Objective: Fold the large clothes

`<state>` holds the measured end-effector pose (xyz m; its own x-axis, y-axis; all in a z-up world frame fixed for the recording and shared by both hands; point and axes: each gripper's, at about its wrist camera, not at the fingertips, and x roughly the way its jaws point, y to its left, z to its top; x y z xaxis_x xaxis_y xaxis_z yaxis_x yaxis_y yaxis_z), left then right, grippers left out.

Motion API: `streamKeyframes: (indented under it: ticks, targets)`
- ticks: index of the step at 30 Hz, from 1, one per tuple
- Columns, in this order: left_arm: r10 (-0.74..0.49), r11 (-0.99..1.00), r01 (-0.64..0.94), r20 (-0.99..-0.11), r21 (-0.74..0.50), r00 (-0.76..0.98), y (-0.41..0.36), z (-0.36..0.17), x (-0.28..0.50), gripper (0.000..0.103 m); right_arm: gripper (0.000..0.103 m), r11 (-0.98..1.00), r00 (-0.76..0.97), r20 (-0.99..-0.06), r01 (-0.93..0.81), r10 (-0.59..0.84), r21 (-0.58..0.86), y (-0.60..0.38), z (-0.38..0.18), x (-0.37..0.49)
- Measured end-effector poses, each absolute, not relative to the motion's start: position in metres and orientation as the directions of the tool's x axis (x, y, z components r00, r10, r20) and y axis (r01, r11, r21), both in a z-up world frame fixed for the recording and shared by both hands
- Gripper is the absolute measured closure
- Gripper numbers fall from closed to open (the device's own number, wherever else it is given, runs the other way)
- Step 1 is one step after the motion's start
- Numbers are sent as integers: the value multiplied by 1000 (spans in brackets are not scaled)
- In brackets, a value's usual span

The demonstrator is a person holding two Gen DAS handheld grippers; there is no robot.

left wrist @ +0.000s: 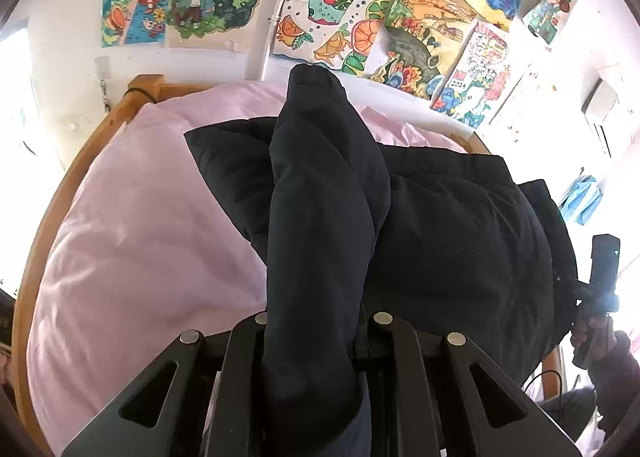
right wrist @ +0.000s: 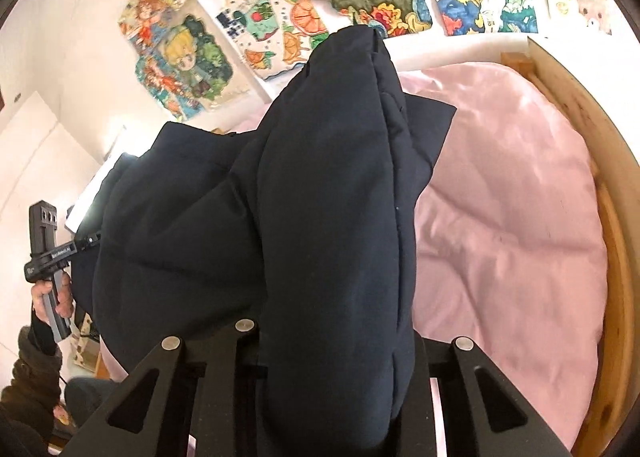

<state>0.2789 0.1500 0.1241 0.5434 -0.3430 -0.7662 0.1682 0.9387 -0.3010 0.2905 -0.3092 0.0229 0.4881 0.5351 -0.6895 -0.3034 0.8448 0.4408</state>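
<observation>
Left gripper (left wrist: 312, 341) pinches a fold of the dark padded jacket (left wrist: 440, 225); right gripper (right wrist: 332, 345) pinches another, frame centre, above pink bedding (right wrist: 520, 225).

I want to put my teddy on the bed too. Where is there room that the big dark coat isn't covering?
The pink bedding is bare between the dark coat and the wooden bed frame; the right wrist view shows another bare stretch toward the frame's other side. The middle is crowded: both grippers hold folds of coat there.
</observation>
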Motion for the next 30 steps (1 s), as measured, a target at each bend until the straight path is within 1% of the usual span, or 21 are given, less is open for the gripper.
streamKeyframes:
  ticks: [3, 6, 10, 12, 14, 18, 20, 22, 23, 25, 26, 28, 30]
  targets:
    - [-335, 941, 149, -770, -305, 543, 155, 117, 257, 90, 78, 849, 494, -691, -291, 528, 441, -299, 19, 262]
    - [-324, 945, 147, -769, -293, 550, 160, 97, 234, 90, 78, 846, 489, -692, -260, 531, 465, -289, 3, 245]
    - [-326, 945, 161, -771, -285, 547, 163, 79, 227, 89, 77, 864, 500, -706, -241, 501, 443, -287, -27, 232]
    - [-318, 948, 163, -776, -275, 544, 164, 71, 226, 87, 74, 857, 500, -700, -230, 510, 461, -292, -34, 232]
    - [-324, 944, 130, -784, -302, 529, 168, 62, 228, 83, 70, 860, 508, -698, -231, 505, 454, -294, -38, 234]
    - [-324, 935, 53, -788, -349, 523, 180, 52, 227, 67, 54, 887, 513, -725, -218, 460, 408, -290, -42, 237]
    - [-313, 934, 17, -792, -357, 524, 184, 55, 227, 63, 43, 896, 508, -740, -194, 440, 400, -292, -46, 238]
    - [-297, 932, -19, -791, -363, 535, 189, 60, 224, 56, 24, 910, 517, -753, -152, 406, 386, -297, -48, 238]
    - [-275, 932, -48, -789, -359, 549, 192, 63, 218, 54, 21, 917, 525, -759, -135, 387, 374, -300, -48, 236]
    - [-256, 931, -67, -772, -359, 582, 195, 70, 208, 40, 11, 926, 541, -759, -116, 361, 358, -303, -45, 231]
    - [-237, 933, -75, -757, -353, 609, 195, 74, 199, 37, 9, 930, 546, -760, -109, 352, 352, -301, -44, 229]
    - [-193, 941, -86, -731, -326, 655, 195, 79, 182, 27, 1, 937, 567, -756, -91, 327, 338, -300, -40, 221]
    - [-152, 954, -82, -703, -288, 695, 187, 83, 165, 26, 0, 945, 591, -749, -75, 299, 318, -301, -38, 211]
